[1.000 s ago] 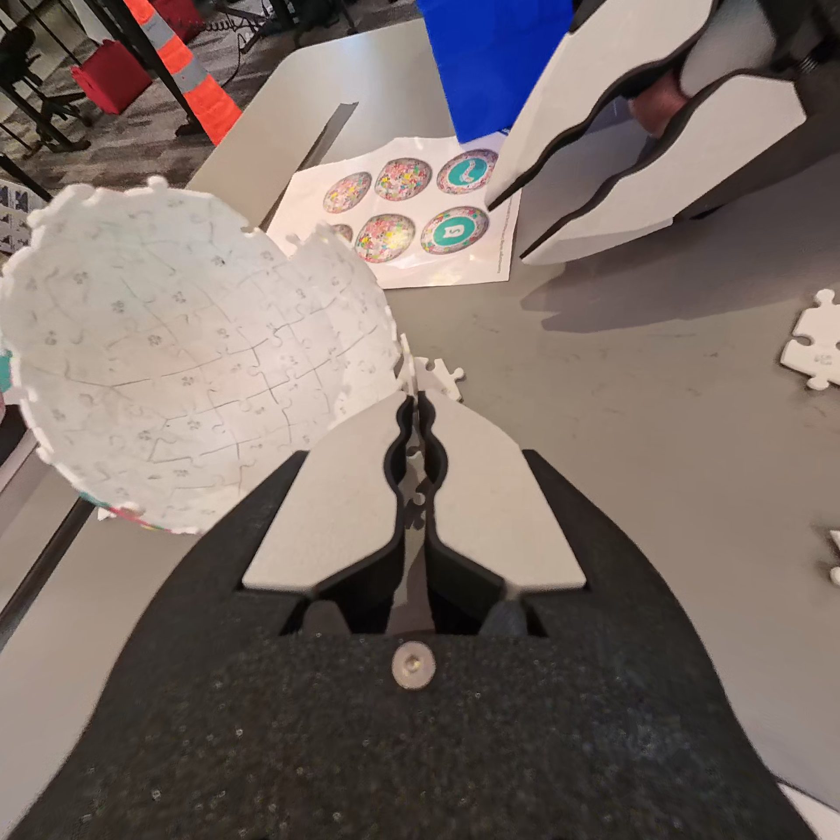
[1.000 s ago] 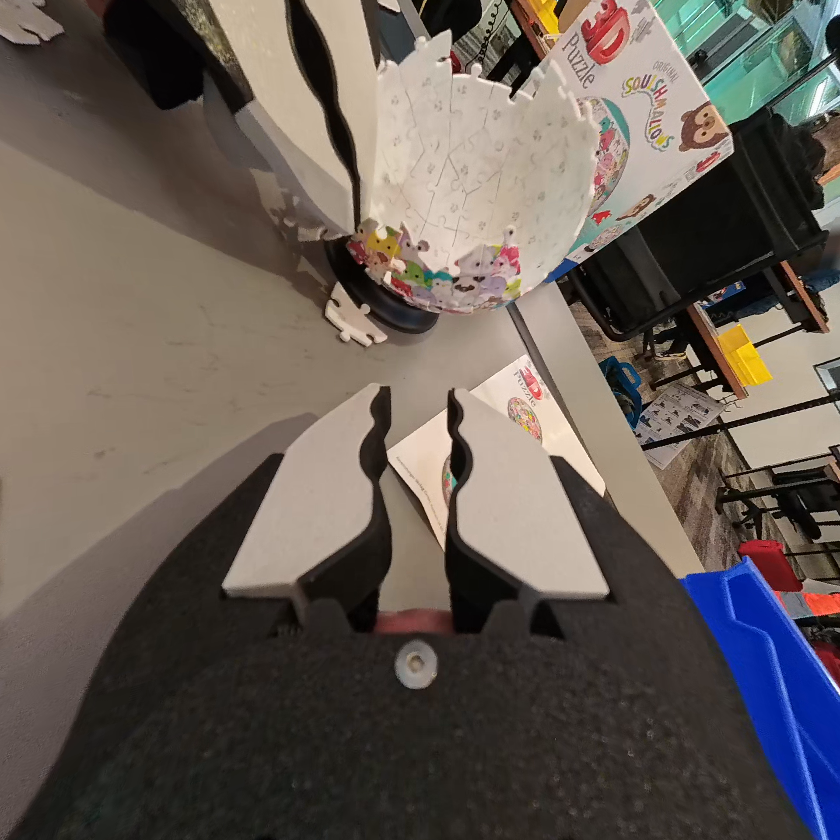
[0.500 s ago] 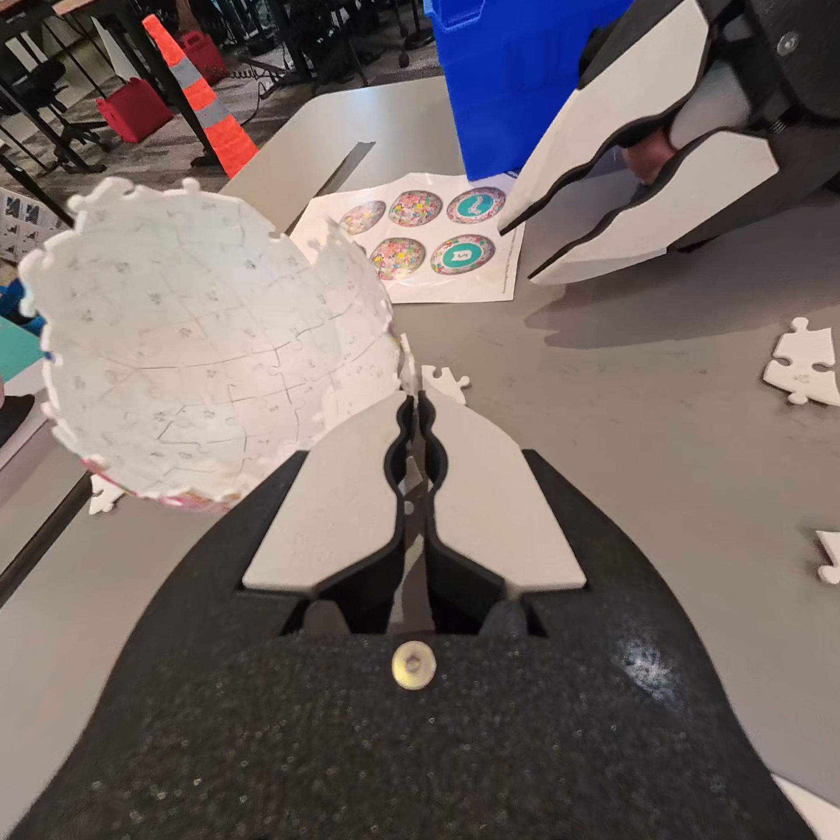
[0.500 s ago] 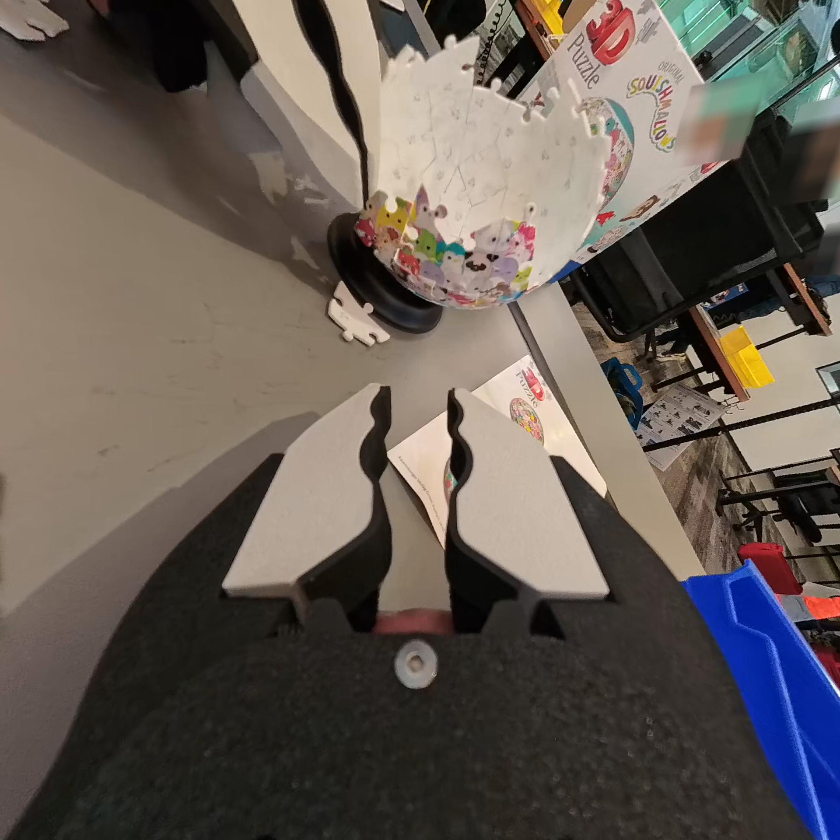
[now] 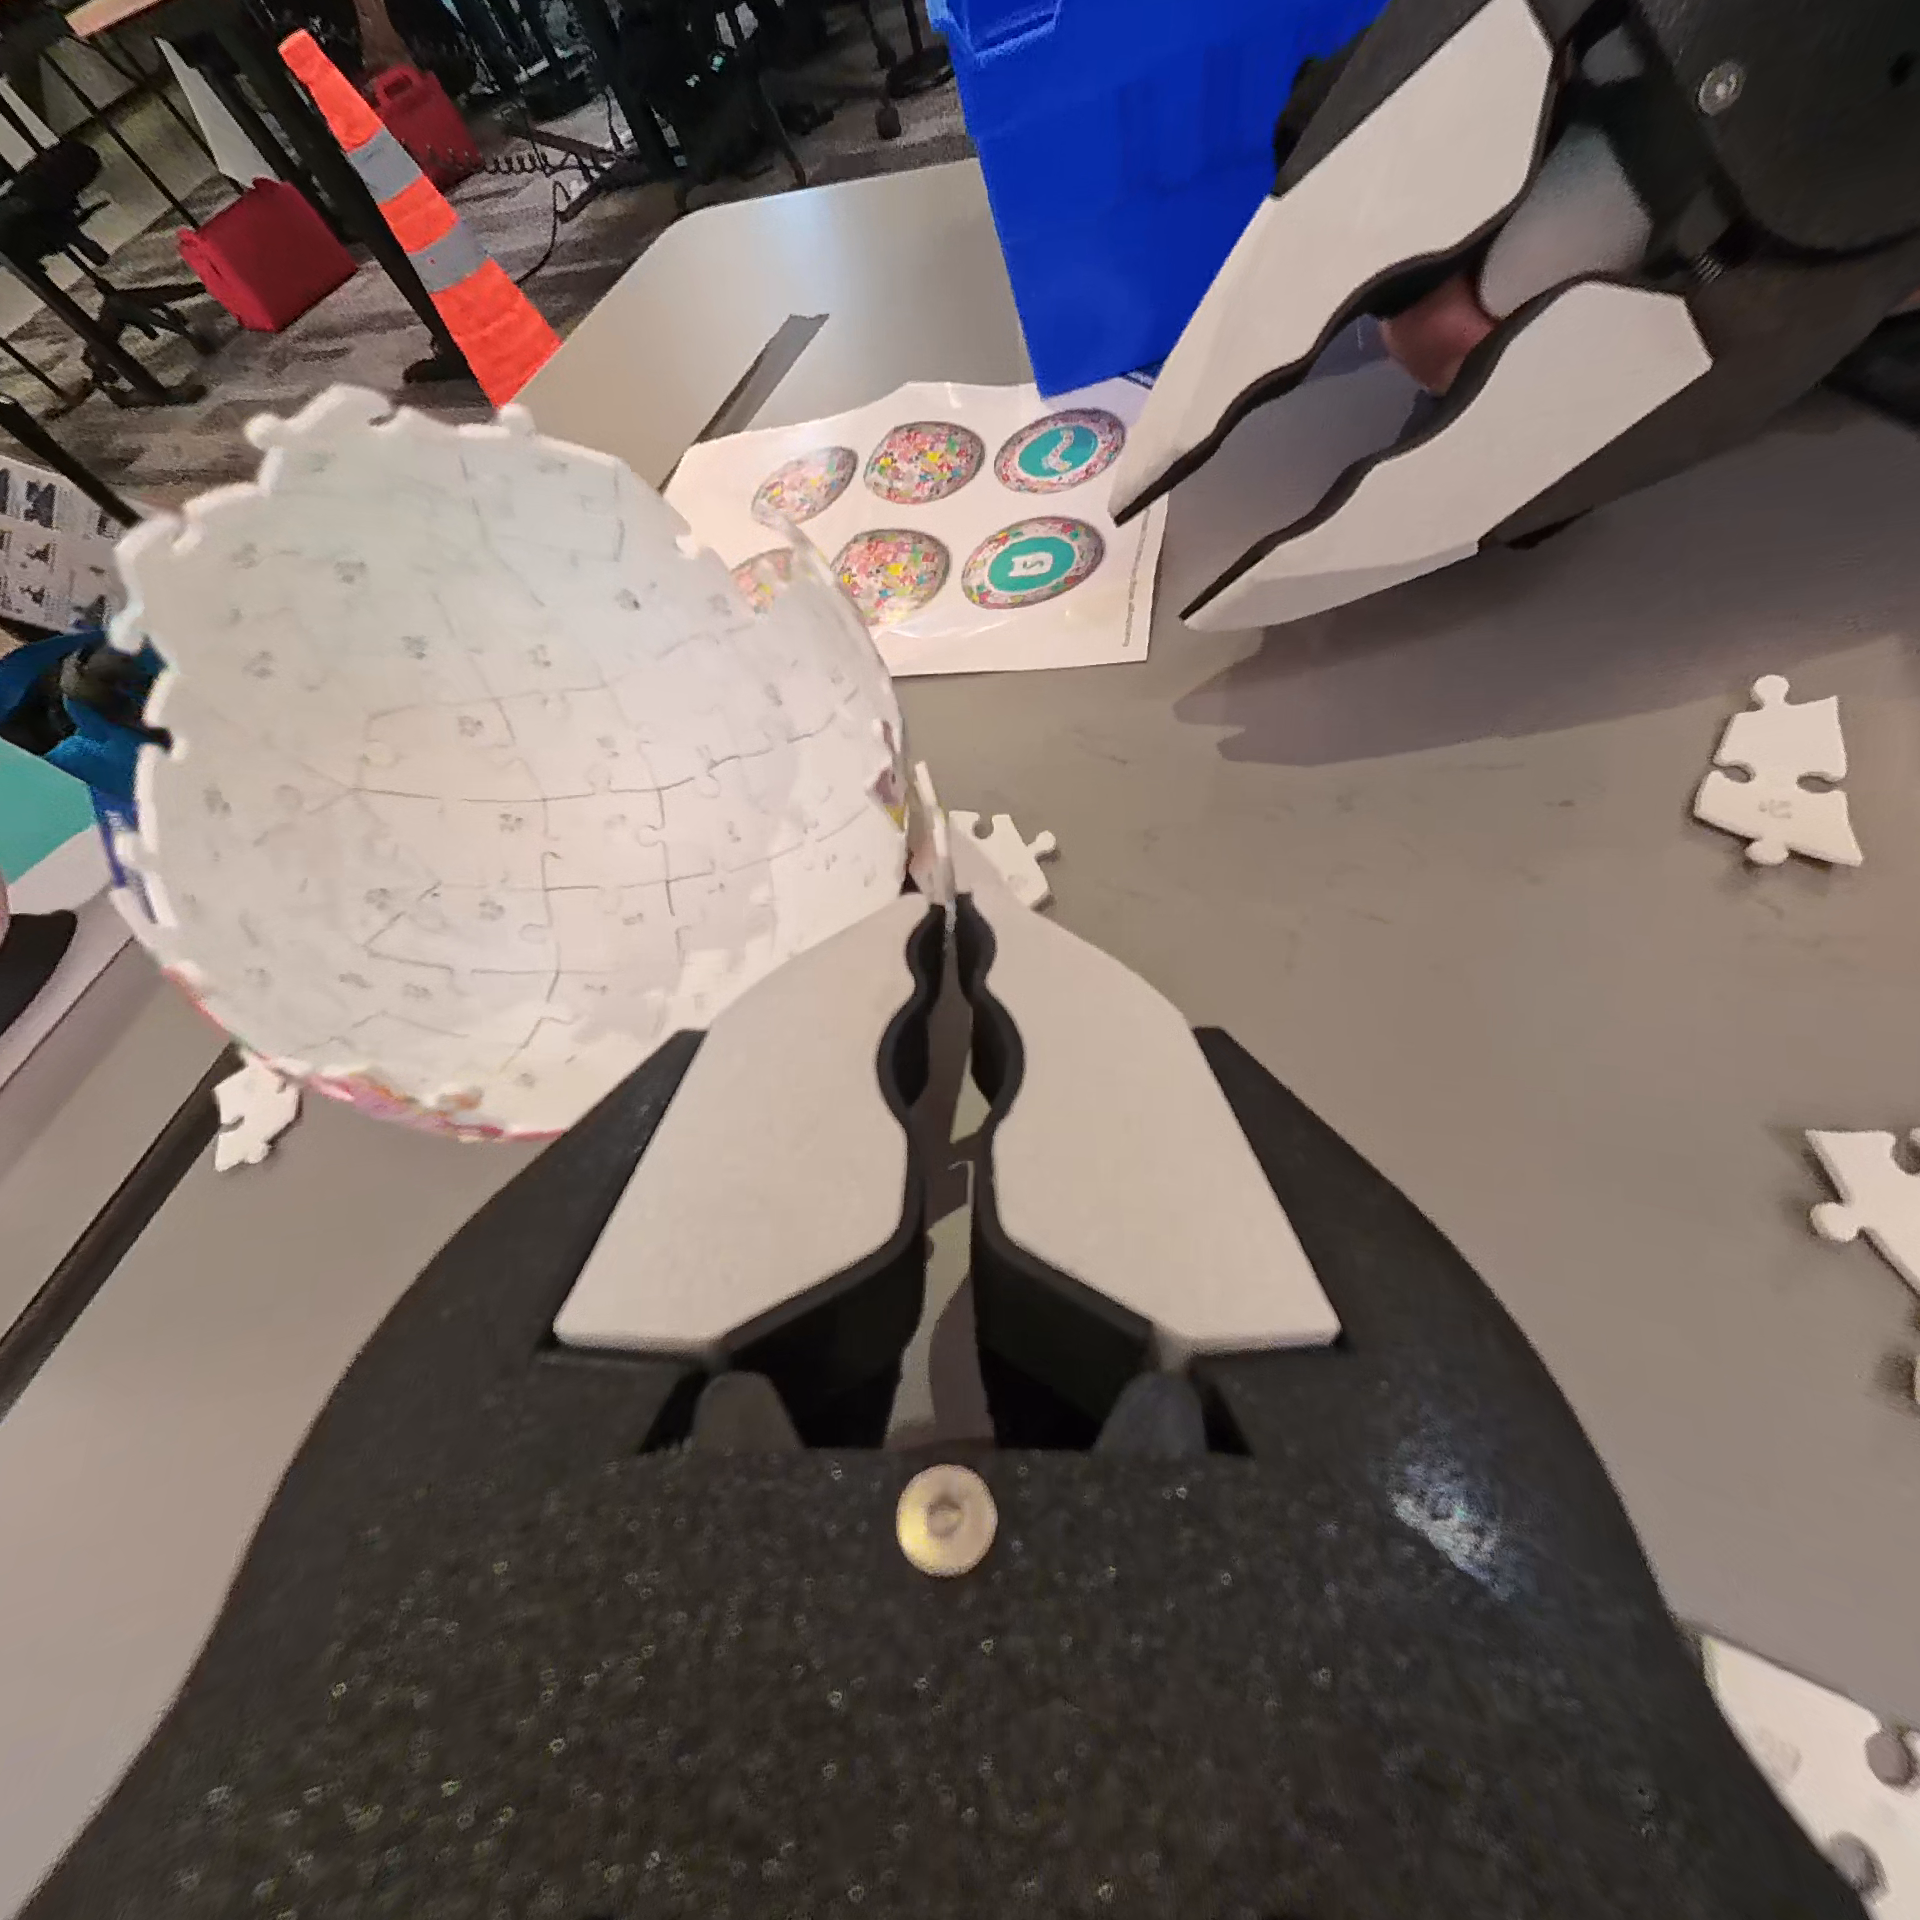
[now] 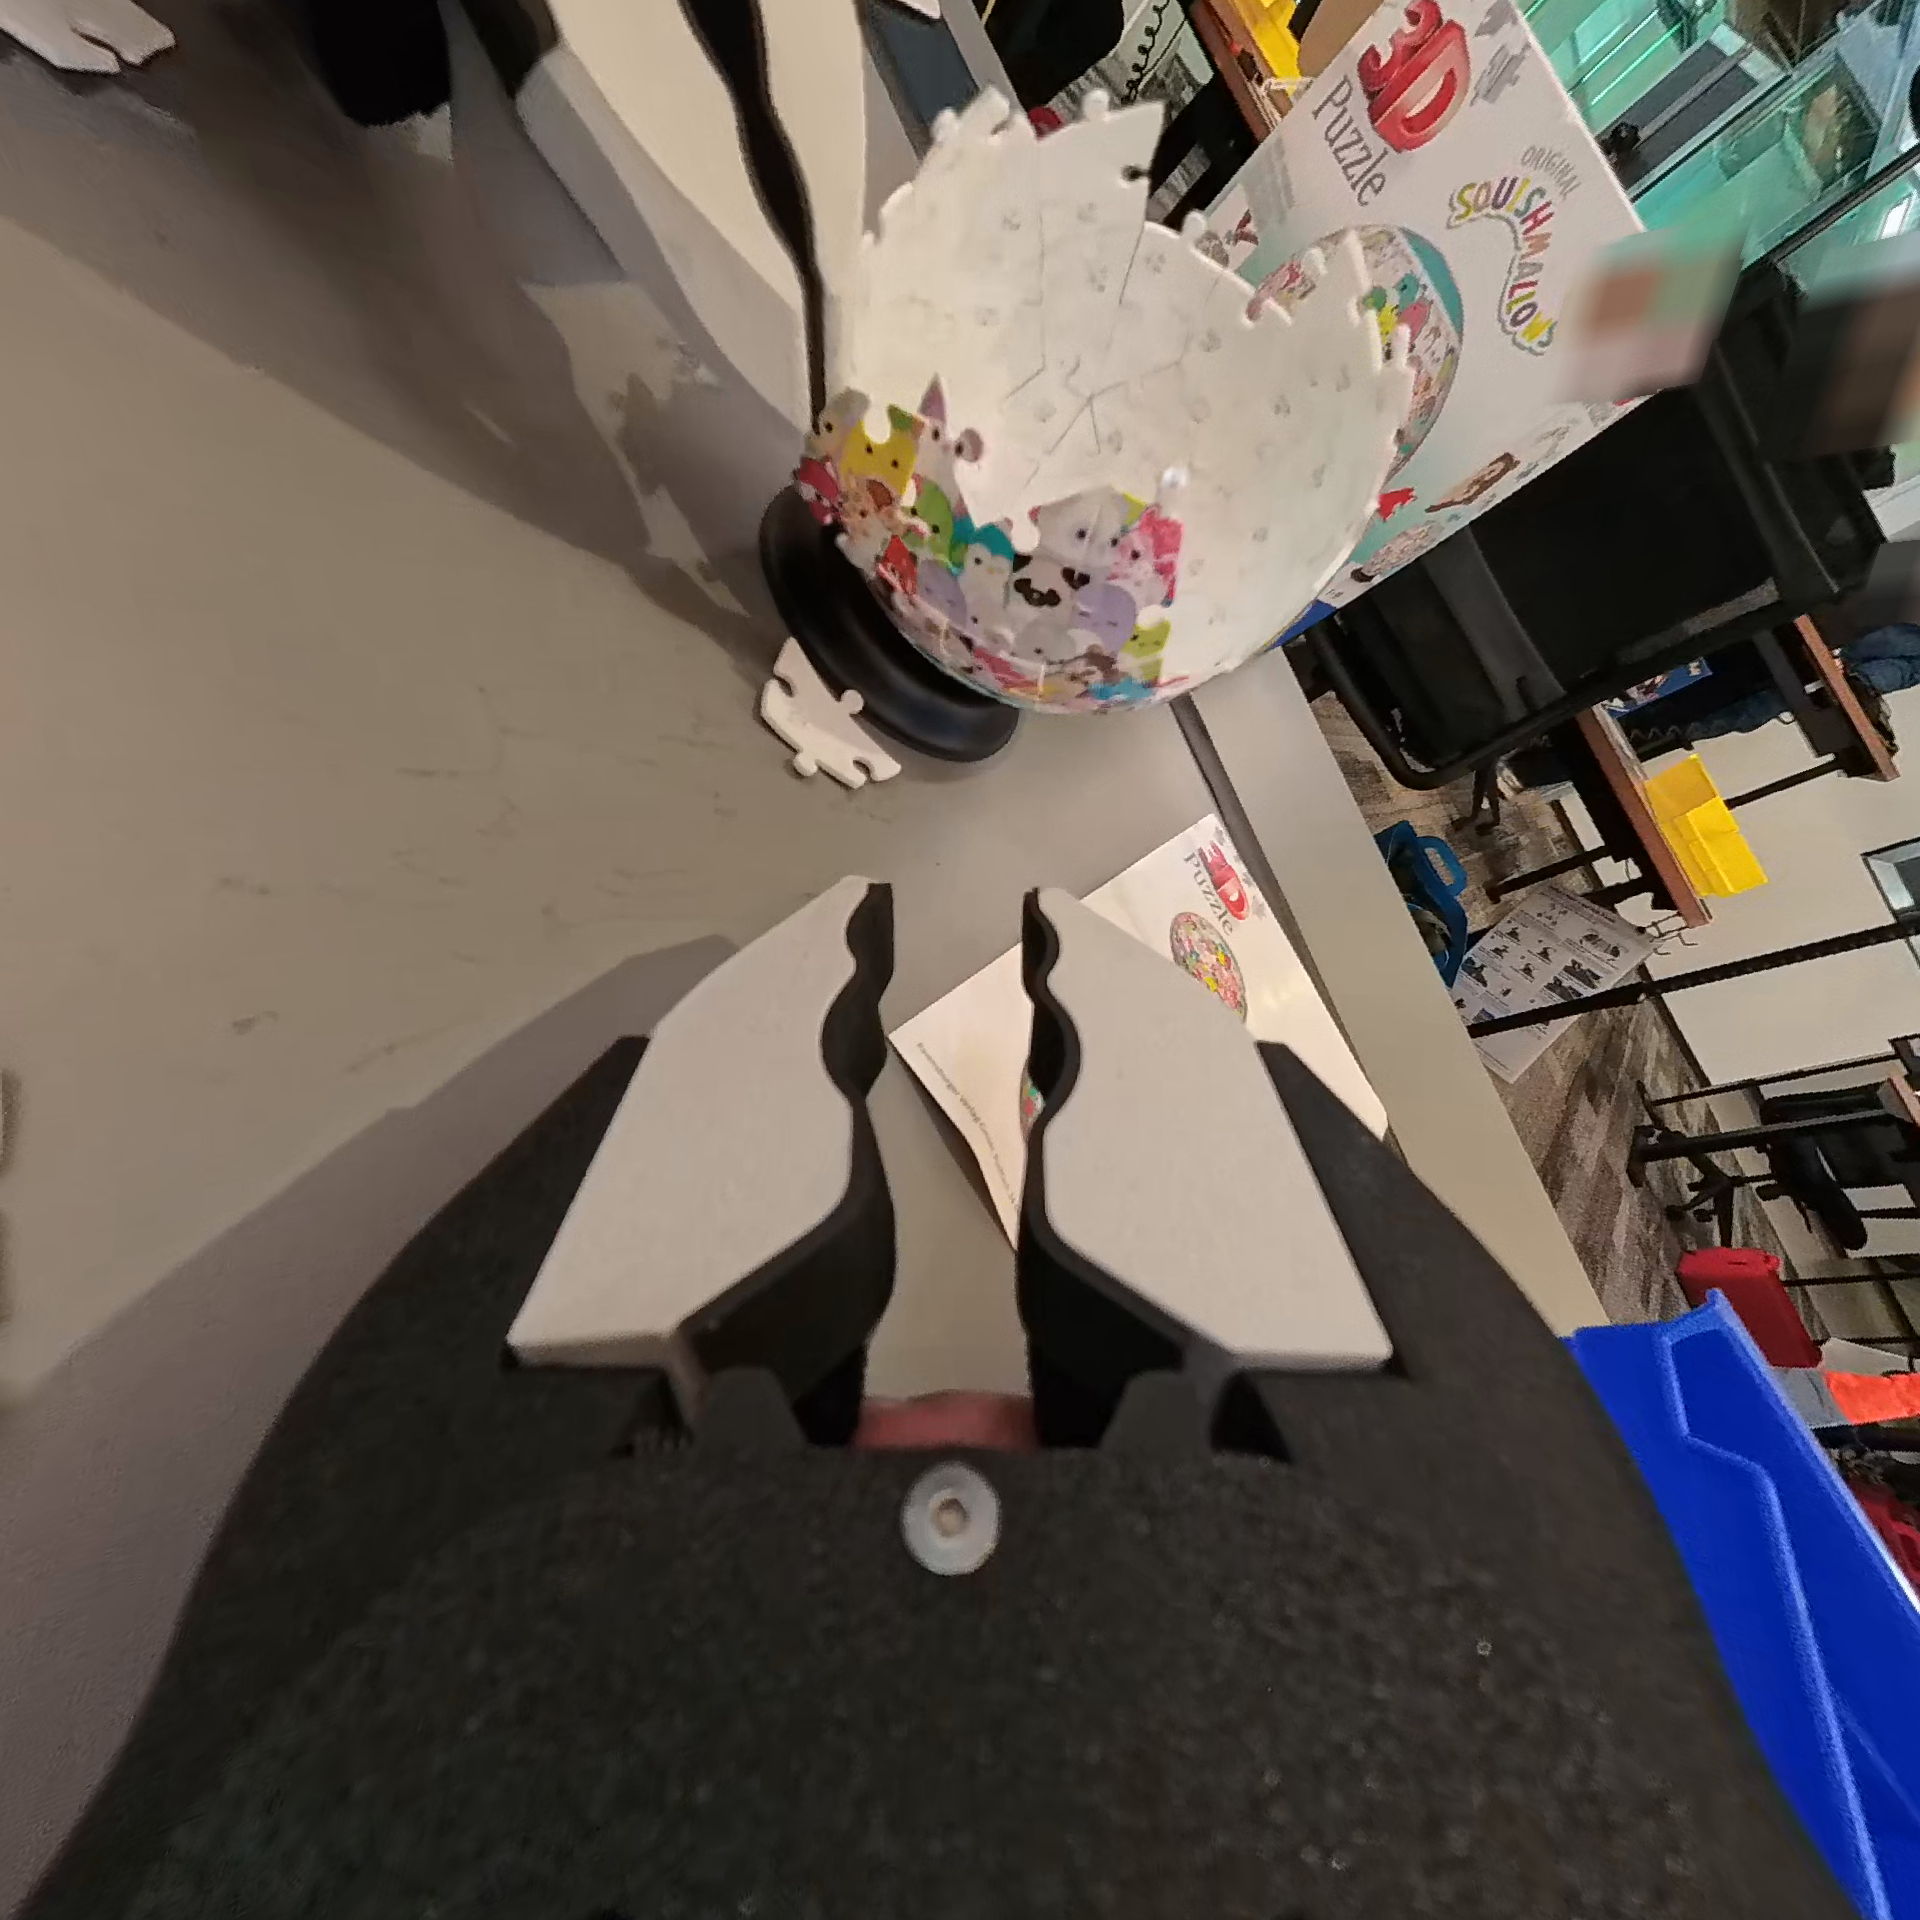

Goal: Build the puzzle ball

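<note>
We are pinching the thin rim of the ball (image 5: pixel 499 790) with our left tool (image 5: pixel 943 914), squeezed tight on it. The rim could bend or pop pieces loose if we are pulling too hard, and the ball could tip off its stand (image 6: pixel 883 665). The ball is sitting near the counter (image 6: pixel 312 727) edge. Our right tool (image 6: pixel 956 904) is held apart, empty, well back from the ball.

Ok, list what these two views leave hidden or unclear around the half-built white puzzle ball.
- Left wrist view: the half-built white puzzle ball hides its black round stand.
- Left wrist view: the shut left gripper covers most of the thin white puzzle piece it pinches.
- Right wrist view: the open right gripper covers part of the printed instruction sheet.
- Right wrist view: the top edge crops the left gripper.
</note>
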A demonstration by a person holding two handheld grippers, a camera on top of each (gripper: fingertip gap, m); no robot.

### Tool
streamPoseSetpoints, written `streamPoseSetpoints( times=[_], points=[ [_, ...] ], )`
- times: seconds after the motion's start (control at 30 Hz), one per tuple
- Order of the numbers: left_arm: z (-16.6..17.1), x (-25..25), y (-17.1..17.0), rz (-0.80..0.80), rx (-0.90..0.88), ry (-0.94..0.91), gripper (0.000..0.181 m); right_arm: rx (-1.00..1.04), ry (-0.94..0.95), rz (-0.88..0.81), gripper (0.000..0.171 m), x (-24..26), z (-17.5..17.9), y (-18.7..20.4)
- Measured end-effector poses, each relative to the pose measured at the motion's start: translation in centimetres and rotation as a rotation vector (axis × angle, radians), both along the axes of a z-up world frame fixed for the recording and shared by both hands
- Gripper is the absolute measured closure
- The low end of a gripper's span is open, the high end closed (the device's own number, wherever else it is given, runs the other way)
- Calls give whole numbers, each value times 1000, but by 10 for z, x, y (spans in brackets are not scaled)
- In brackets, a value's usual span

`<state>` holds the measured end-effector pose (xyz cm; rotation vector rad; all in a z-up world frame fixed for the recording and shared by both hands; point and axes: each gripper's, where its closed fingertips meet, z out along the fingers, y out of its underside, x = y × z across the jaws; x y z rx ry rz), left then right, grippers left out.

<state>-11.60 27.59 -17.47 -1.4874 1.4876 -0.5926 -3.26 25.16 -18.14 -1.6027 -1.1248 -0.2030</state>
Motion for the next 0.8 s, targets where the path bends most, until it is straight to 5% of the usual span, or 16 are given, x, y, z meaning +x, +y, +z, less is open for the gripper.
streamPoseSetpoints(
  times=[0.3, 0.53, 0.8],
  points=[
    [4, -10, -17, -118, 83, 46, 180, -2, 12, 158, 147, -24, 3, -19],
    [18, -13, -41, -300, 326, 124, 180, -42, 66, 313, 148, -57, 44, -38],
    [25, -9, -39, -338, 540, 150, 180, -168, -215, 446, 155, -82, 51, -23]
  ],
)
